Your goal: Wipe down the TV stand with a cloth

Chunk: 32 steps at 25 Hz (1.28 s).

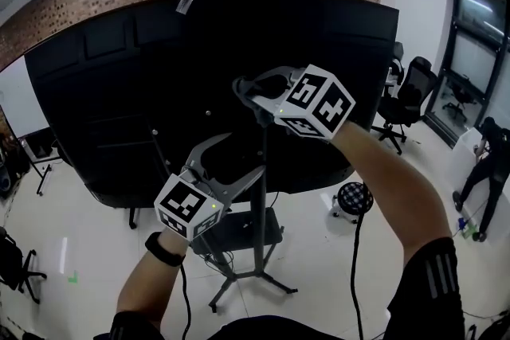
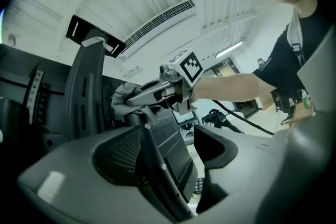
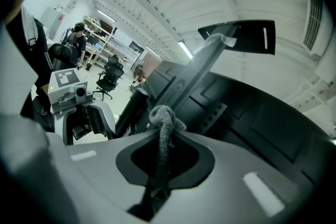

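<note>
The TV stand [image 1: 262, 244] is a dark pole on splayed legs. It carries a big black TV [image 1: 119, 107], seen from the back. High on the pole, my right gripper [image 1: 253, 91] is shut on a grey cloth [image 3: 164, 124], a bunched wad pinched between the jaws. The left gripper view shows that cloth [image 2: 123, 98] pressed against the stand's upright. Lower down, my left gripper [image 1: 243, 154] is open, its jaws standing to either side of the pole [image 2: 157, 160], which runs slantwise through the gap close to the left jaw.
A small dark shelf [image 1: 239, 228] sits low on the stand. A round stool [image 1: 353, 199] and black office chairs [image 1: 410, 95] stand to the right. A person in black [image 1: 482, 171] bends at the far right edge. Cables trail over the white floor.
</note>
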Tool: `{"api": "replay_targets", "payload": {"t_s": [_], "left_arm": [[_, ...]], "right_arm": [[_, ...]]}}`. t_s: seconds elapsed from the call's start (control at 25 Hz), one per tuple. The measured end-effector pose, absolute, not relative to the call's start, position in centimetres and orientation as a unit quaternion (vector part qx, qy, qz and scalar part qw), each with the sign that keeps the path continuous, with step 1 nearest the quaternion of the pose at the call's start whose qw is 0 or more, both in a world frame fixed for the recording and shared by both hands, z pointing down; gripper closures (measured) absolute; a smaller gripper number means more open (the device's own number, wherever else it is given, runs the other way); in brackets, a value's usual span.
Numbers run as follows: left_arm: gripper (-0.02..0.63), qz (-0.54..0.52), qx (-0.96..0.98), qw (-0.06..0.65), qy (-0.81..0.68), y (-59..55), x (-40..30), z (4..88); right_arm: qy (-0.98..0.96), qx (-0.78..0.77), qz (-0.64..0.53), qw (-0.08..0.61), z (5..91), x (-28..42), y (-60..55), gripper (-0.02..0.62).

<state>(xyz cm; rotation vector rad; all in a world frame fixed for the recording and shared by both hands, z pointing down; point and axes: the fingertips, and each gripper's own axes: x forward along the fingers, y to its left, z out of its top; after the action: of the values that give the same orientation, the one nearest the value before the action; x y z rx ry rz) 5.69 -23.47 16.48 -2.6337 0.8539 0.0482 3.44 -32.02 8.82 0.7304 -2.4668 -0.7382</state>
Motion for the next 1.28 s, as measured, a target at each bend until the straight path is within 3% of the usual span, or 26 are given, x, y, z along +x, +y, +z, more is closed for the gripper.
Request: {"api": "replay_targets", "payload": {"t_s": [0.44, 0.6, 0.8, 1.28], "left_arm": [[0.262, 0.005, -0.930, 0.178, 0.321, -24.0, 7.2, 17.9], [0.262, -0.001, -0.926, 0.176, 0.334, -24.4, 6.8, 18.3], [0.264, -0.004, -0.920, 0.169, 0.354, -25.0, 6.2, 18.8], [0.264, -0.019, -0.916, 0.136, 0.376, -25.2, 6.8, 22.7]], "right_arm": [[-0.884, 0.307, -0.262, 0.236, 9.0, 8.2, -34.5, 0.574], [-0.863, 0.322, -0.338, 0.194, 7.6, 8.9, -32.7, 0.574], [-0.814, 0.310, -0.447, 0.202, 8.3, 8.2, -30.4, 0.574], [-0.797, 0.275, -0.524, 0.120, 11.7, 6.4, -27.5, 0.574]]}}
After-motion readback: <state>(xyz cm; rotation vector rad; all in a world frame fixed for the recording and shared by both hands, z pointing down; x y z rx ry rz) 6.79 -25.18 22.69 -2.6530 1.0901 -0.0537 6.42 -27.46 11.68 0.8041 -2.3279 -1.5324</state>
